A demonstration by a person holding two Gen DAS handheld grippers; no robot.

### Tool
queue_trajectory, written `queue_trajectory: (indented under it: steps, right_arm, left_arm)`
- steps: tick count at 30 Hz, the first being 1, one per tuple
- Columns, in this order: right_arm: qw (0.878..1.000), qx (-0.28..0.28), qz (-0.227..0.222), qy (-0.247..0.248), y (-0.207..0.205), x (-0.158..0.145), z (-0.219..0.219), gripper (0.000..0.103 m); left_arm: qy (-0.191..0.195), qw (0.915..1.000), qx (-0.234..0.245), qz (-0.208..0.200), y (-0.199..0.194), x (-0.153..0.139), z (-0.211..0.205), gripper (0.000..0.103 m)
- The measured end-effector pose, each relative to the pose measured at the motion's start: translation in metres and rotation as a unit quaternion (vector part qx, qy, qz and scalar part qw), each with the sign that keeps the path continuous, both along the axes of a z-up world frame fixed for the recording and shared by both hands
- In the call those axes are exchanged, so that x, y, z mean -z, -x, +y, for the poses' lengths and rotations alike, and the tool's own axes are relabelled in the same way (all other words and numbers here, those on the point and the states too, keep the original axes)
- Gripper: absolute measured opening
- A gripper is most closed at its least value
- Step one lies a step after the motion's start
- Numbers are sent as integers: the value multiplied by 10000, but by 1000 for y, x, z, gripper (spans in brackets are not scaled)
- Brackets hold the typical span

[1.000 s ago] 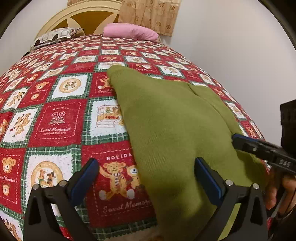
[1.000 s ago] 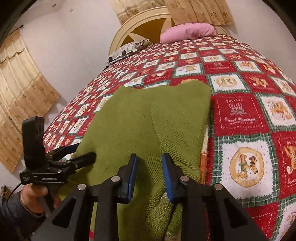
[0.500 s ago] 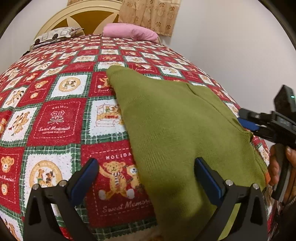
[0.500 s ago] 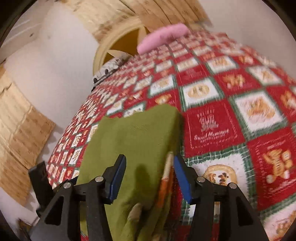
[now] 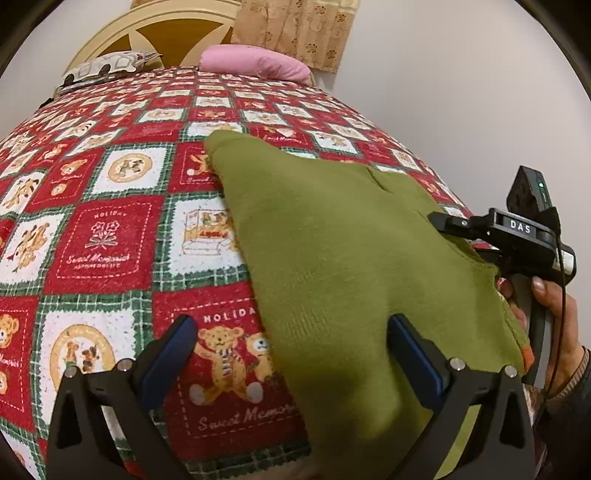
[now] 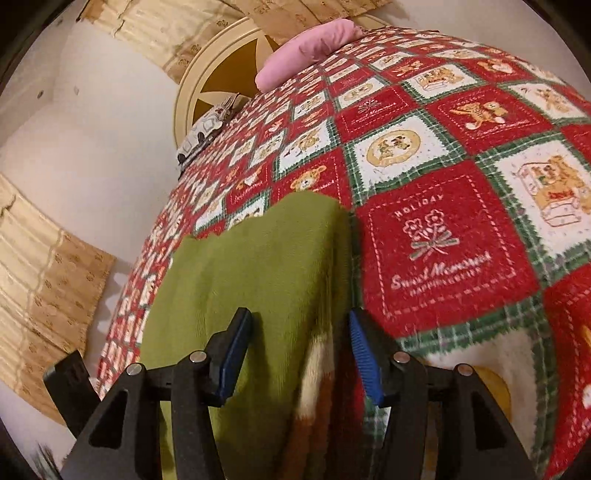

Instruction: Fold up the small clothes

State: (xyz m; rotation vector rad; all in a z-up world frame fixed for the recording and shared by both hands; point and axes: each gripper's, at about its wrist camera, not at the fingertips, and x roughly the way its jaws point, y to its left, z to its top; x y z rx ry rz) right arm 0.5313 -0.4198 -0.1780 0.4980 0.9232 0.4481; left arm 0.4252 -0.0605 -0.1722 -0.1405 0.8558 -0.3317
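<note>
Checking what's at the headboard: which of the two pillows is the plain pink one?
The pink pillow lies nearer the curtain; the other pillow, further from it, is white with dark patches.

Both wrist cameras look steeply down, close over the bed [image 5: 110,240]; both see the green cloth [image 5: 332,258].

"DAS" on right tool [image 5: 461,236]; "HOLIDAY", perhaps "Sweet Memories", on quilt [image 5: 110,254]

Quilt [image 5: 110,236] left of green sweater [image 5: 332,258] lying bare; pink pillow [image 5: 255,66] and headboard [image 5: 177,33] blocking far end.
</note>
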Motion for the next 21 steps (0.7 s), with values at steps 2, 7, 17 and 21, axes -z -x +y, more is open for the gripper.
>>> queue_trajectory:
  steps: [2,7,17,21]
  right_arm:
    - [9999,-122,-58,21,-2,0,5,55]
    - [9998,-128,-136,50,-3,2,6,50]
    - [9986,-312,-332,-273,4,3,4,39]
    - [9991,-214,-107,-340,-1,9,2,41]
  left_arm:
    - [46,10000,41,-27,0,-1,0,103]
    - [99,9997,186,-77,1,-2,-4,103]
    - [391,9979,509,-61,-1,-3,-7,90]
    - [524,9969,584,13,-3,-2,-6,87]
